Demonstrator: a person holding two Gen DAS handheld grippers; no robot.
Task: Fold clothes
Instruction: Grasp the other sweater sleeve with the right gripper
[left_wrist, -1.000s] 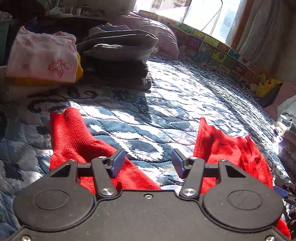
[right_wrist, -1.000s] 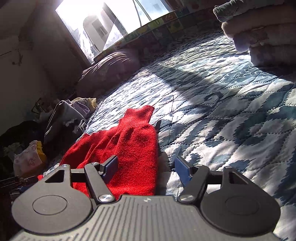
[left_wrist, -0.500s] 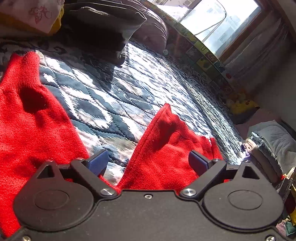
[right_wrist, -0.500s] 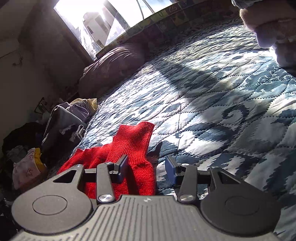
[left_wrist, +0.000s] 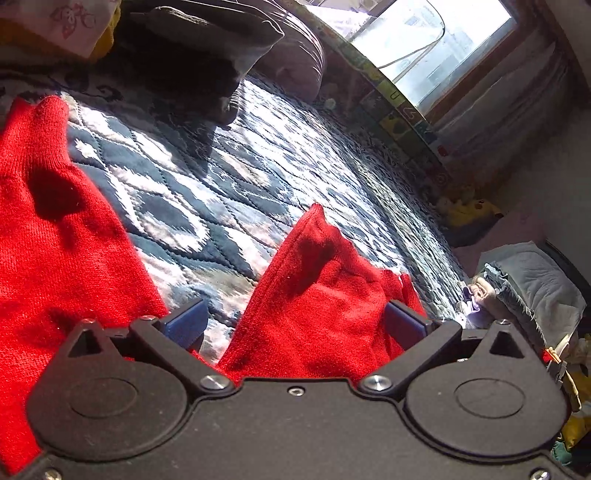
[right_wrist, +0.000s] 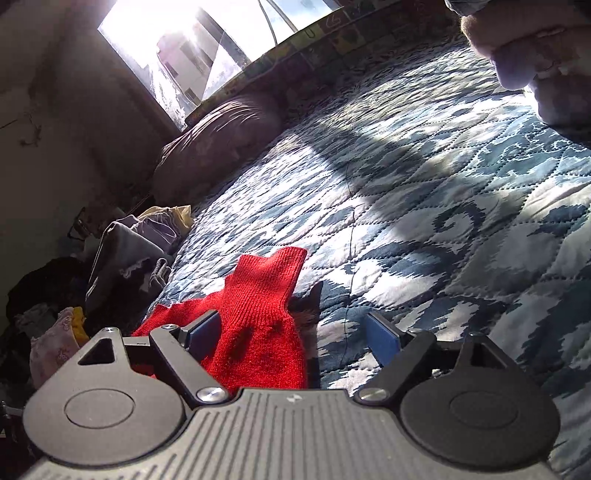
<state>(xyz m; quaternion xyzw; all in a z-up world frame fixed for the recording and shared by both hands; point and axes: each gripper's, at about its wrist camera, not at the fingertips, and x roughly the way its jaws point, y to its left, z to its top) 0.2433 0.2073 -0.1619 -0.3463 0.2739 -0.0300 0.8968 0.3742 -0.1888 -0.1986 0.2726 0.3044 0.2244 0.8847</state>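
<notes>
**Both claws spread wide over a red knit garment on the bed**

Left wrist view: the left claw stands wide open, its two blue pads far apart and gripping nothing. A peaked fold of the red knit garment lies between the pads, nearer the right one; whether cloth and pad touch cannot be told. A second limb of the same garment stretches ahead on the claw's left side, ending in a ribbed cuff. Between the two red parts the blue-and-white quilt of the bed shows bare. Ahead and to the left sits a dark stack of folded clothes; far ahead to the right is a window.

Right wrist view: the right claw is likewise wide open and holds nothing. A red sleeve lies flat on the quilt between the pads, close to the left pad, its cuff pointing away from the claw. The right pad hangs over bare quilt. A brown pillow rests far ahead to the left, below the window.
</notes>
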